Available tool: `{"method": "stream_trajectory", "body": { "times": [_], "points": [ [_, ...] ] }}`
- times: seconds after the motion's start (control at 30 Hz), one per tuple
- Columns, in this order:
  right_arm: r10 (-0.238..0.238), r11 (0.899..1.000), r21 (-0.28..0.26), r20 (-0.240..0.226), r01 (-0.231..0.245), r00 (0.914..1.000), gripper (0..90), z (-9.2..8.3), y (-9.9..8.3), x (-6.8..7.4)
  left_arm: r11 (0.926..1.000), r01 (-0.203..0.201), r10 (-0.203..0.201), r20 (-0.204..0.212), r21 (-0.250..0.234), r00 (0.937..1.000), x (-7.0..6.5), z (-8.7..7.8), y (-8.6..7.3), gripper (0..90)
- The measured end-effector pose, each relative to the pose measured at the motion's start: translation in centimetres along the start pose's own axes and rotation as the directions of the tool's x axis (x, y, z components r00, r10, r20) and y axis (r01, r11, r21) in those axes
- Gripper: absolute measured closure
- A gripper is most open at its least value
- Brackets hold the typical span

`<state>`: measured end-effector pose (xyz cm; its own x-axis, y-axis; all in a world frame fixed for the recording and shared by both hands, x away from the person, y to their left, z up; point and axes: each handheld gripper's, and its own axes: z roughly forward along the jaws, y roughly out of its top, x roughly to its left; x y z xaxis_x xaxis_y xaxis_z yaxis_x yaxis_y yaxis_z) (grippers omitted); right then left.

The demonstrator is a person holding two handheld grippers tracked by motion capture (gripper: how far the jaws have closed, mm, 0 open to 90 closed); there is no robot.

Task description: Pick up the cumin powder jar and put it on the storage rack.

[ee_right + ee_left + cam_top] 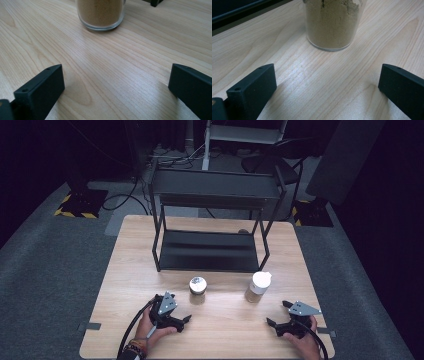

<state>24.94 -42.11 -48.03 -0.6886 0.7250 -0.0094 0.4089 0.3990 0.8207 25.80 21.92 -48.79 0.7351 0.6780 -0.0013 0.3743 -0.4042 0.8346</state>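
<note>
Two glass jars of powder stand on the wooden table (220,330) in front of a black shelf rack (210,220). The left jar (197,289) has a silvery lid and holds greenish-tan powder (332,22). A white lid caps the right jar (259,286), which holds orange-brown powder (100,12). My left gripper (175,307) rests low near the table's front edge, just short of the left jar, jaws open and empty (327,82). My right gripper (279,314) sits at the front right, a short way from the right jar, also open with nothing between its jaws (116,80).
The black two-level rack takes up the back half of the table; its lower shelf (207,251) lies just behind the jars. Table edges are close behind both hands. Beyond the table are cables, a chair (280,165) and dark floor.
</note>
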Motion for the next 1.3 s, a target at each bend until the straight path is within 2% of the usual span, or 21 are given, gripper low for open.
{"method": "stream_trajectory", "body": {
  "times": [1.1, 1.3],
  "points": [
    [0.0, 1.0, 0.0, 0.0, 0.0, 1.0, 0.0, 0.0, 0.01, -0.01, 1.0, 0.0, 0.0, 0.002, 0.0, 1.0, 0.06, -0.01, 0.0, 1.0],
    [0.0, 1.0, 0.0, 0.0, 0.0, 1.0, 0.0, 0.0, 0.01, -0.01, 0.9999, 0.003, -0.003, 0.004, 0.016, 1.0, 0.13, -0.02, 0.43, 0.8]
  ]
}}
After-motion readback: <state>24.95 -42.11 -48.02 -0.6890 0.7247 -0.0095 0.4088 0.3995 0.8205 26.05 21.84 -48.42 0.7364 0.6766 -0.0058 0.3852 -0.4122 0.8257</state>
